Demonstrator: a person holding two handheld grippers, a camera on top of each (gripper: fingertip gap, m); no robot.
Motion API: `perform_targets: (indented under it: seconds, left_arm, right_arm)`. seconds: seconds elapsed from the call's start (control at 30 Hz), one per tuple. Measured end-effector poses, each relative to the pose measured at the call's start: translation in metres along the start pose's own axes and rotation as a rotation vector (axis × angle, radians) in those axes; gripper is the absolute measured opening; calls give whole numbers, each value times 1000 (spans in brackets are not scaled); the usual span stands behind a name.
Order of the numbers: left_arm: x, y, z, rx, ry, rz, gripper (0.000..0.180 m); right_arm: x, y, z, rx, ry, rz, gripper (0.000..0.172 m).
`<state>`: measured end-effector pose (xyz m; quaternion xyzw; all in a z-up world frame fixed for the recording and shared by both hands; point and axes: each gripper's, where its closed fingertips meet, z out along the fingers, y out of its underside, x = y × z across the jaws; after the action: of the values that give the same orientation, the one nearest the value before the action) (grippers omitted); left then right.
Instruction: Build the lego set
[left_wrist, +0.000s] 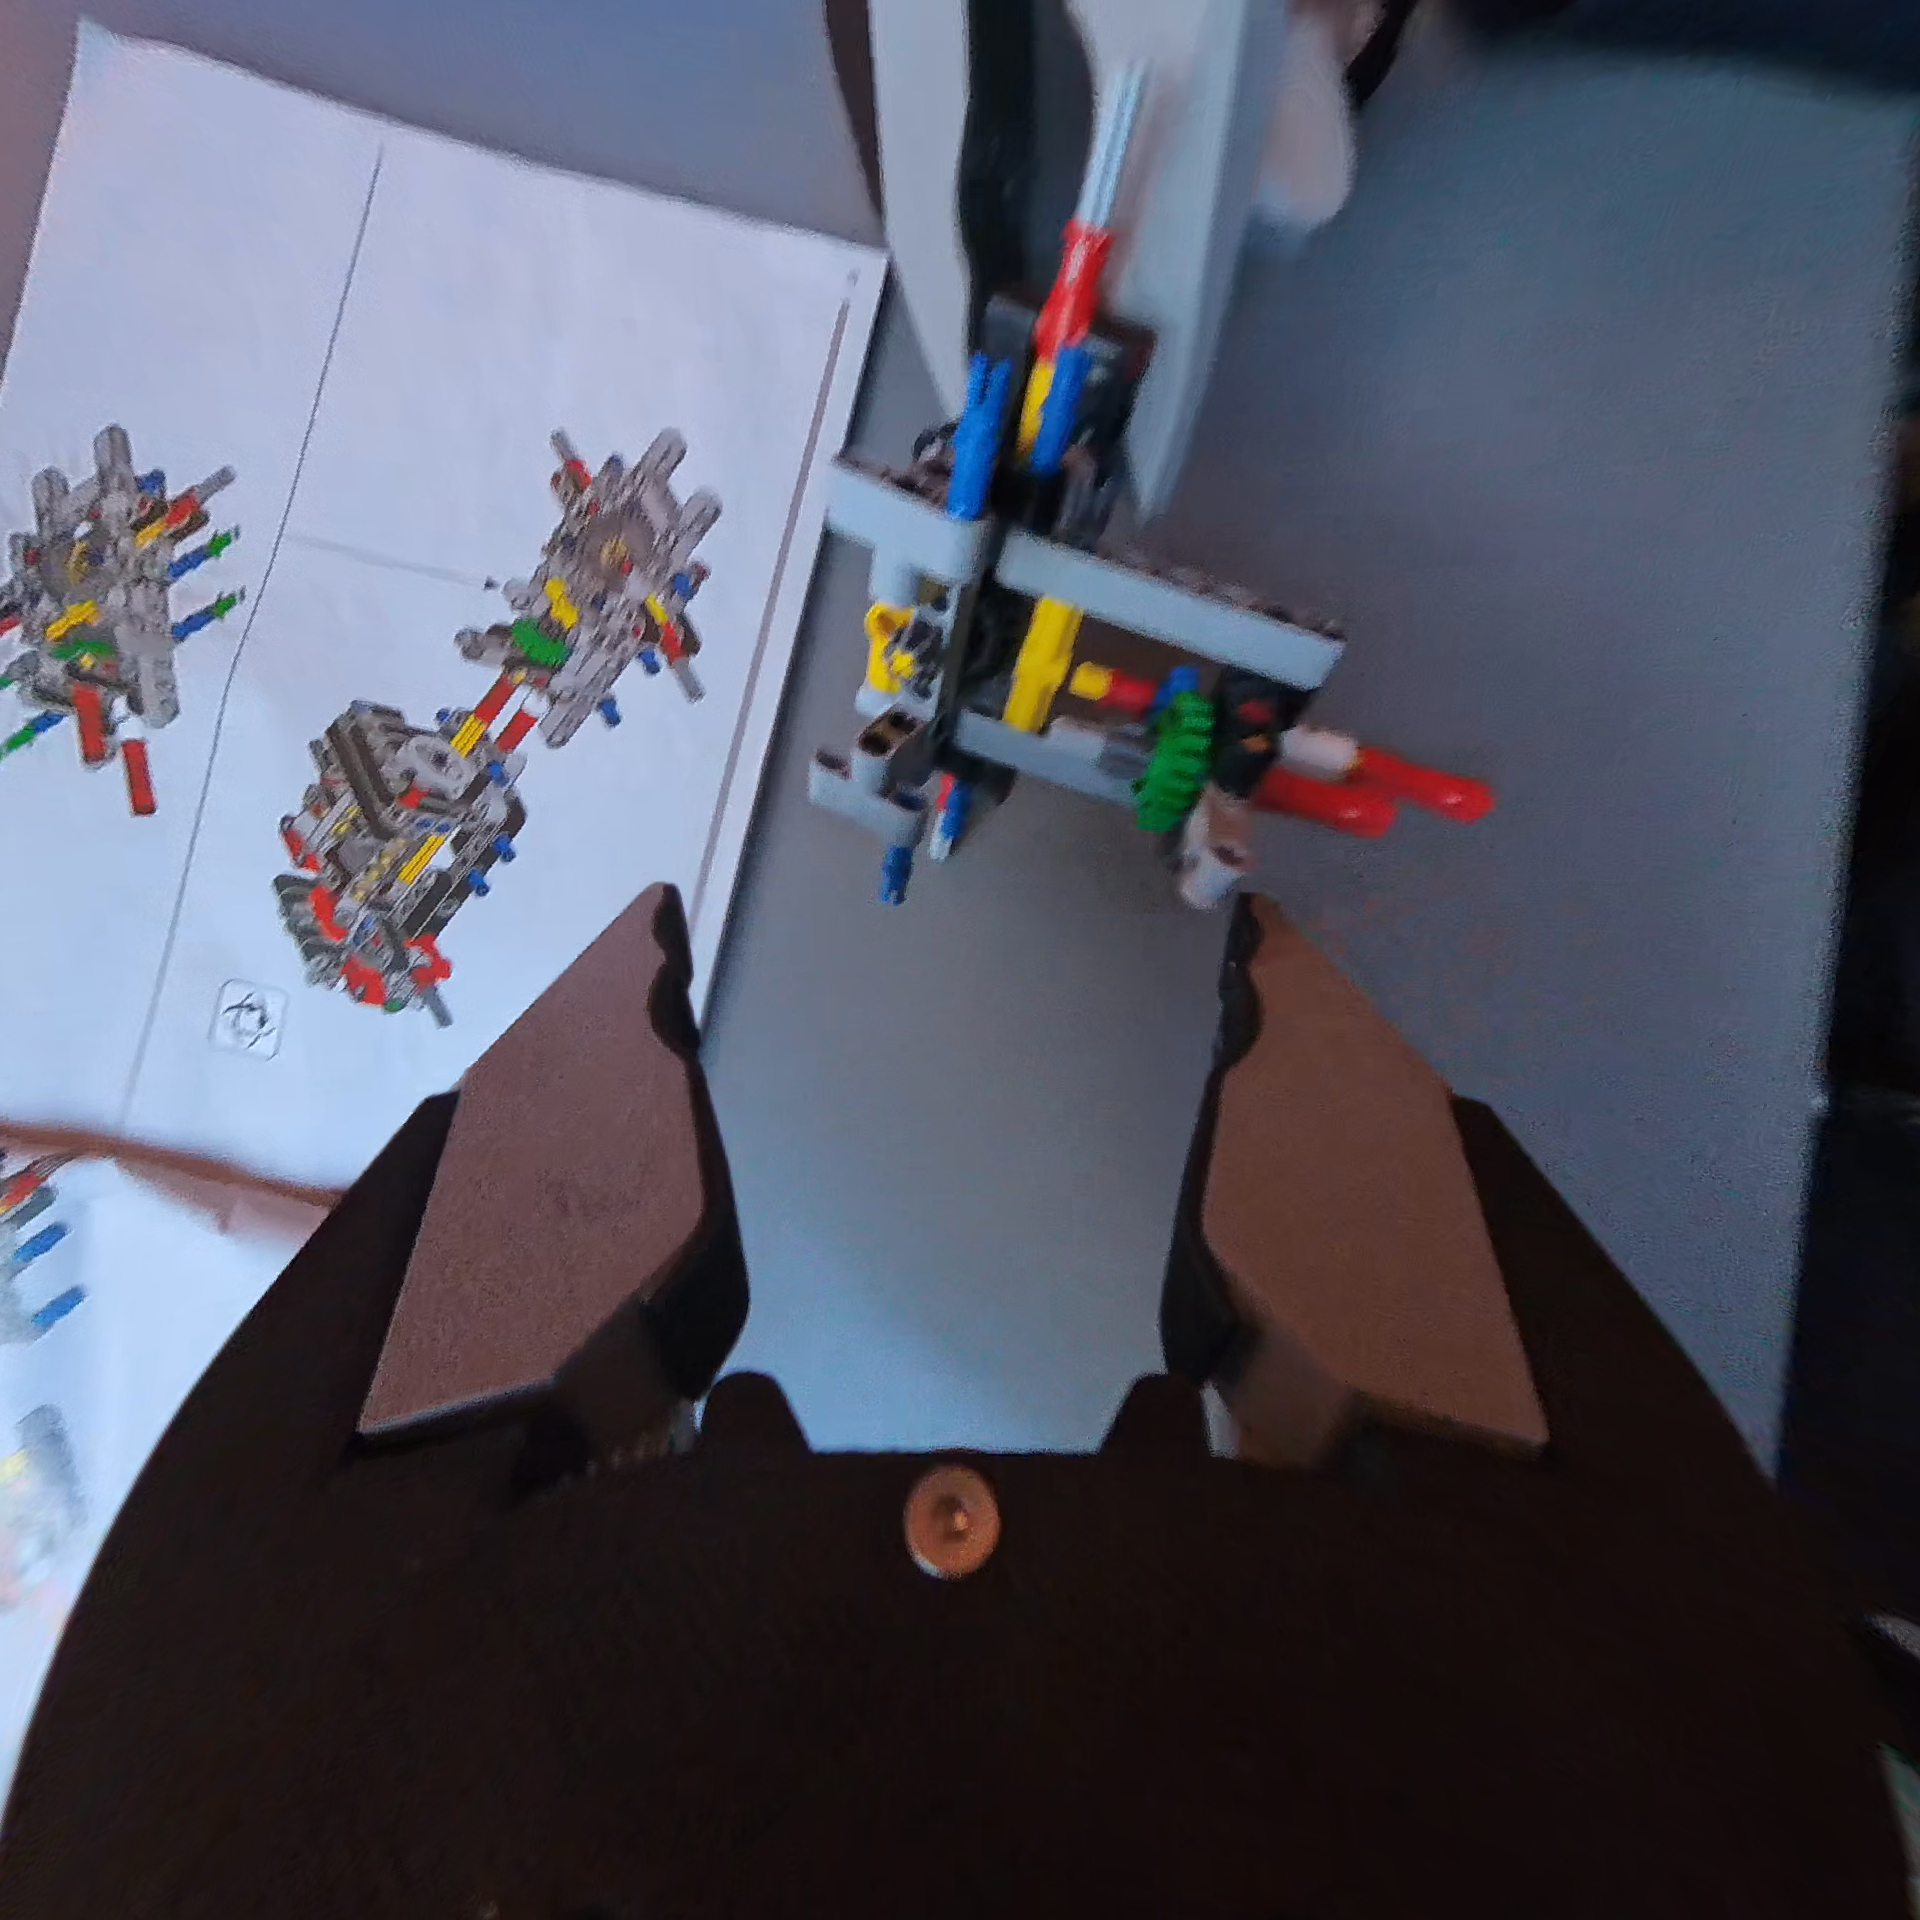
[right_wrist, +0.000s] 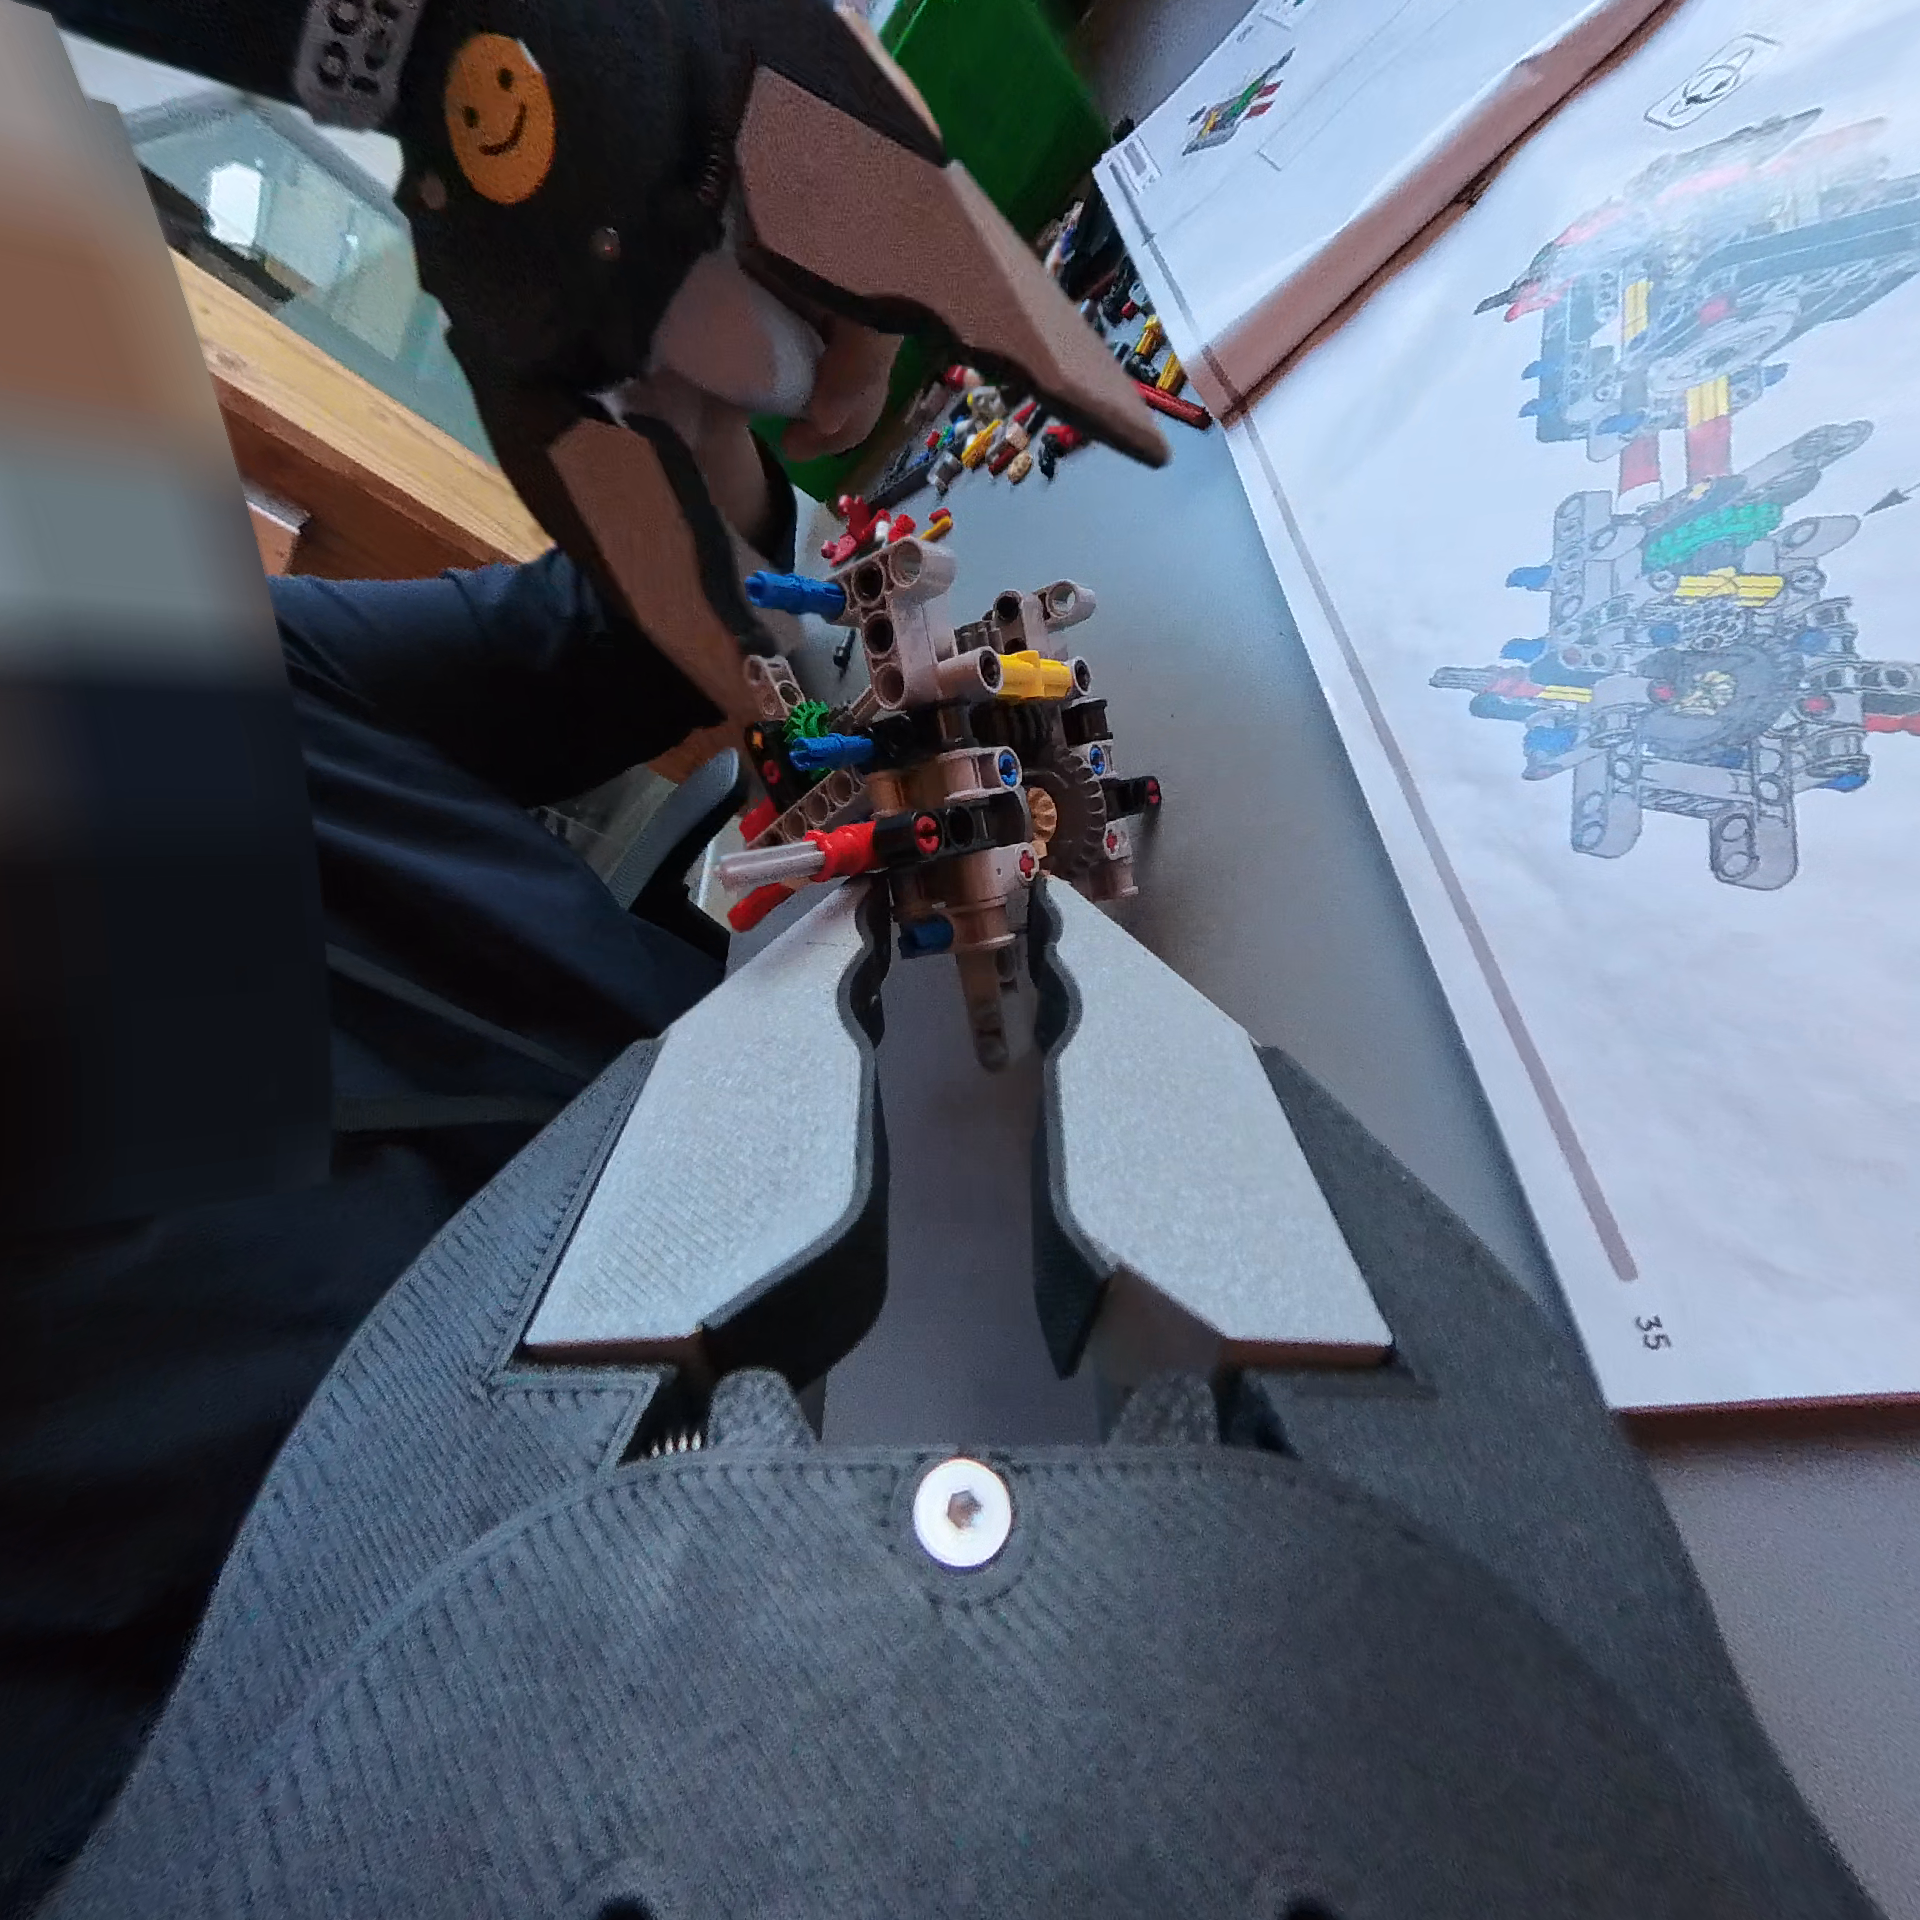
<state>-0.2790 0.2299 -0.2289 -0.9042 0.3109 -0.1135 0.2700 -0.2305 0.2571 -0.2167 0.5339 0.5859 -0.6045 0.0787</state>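
Grey fingers (right_wrist: 1049, 940) of the right gripper (right_wrist: 956, 935) are closed on the lower end of a toy-brick gear assembly (right_wrist: 956, 769), the pads pressing a tan beam and the axle that runs down between them; the assembly is lifted clear of the grey table (right_wrist: 1226, 727). It looks light but awkward: stiff plastic beams, with push-fit pins, a green gear (left_wrist: 1174, 764) and red axles (left_wrist: 1371, 795) sticking out that could probably pop loose if squeezed, so the solid grey frame beams (left_wrist: 1164, 613) seem the safer hold. Brown fingers (left_wrist: 1257, 935) of the left gripper (left_wrist: 961, 904) stand wide apart with nothing between them, just short of the assembly's near edge, one tip close to a pale connector. Beside the assembly on the table lies an open instruction booklet (left_wrist: 468, 364). Farther off sit loose pieces (right_wrist: 997, 436) and a green bin (right_wrist: 997, 94)
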Motion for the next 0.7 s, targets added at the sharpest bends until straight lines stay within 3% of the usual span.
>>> perform_targets:
  seconds: [0.23,0.37,0.43,0.53,0.7]
  left_arm:
    - [6,-21,-32,141,-50,113,96]
    - [18,-9,-31,161,-96,179,88]
    - [17,1,-28,201,-106,132,82]
    - [22,9,-23,312,-14,13,73]
    - [21,14,-6,334,90,-70,50]
  right_arm:
    - [-4,1,-3,32,-38,4,23]
    - [-12,1,-4,49,-113,24,22]
    - [-11,3,-2,48,-136,40,22]
    - [-11,2,0,48,-155,55,22]
    - [-23,1,4,45,-228,28,21]
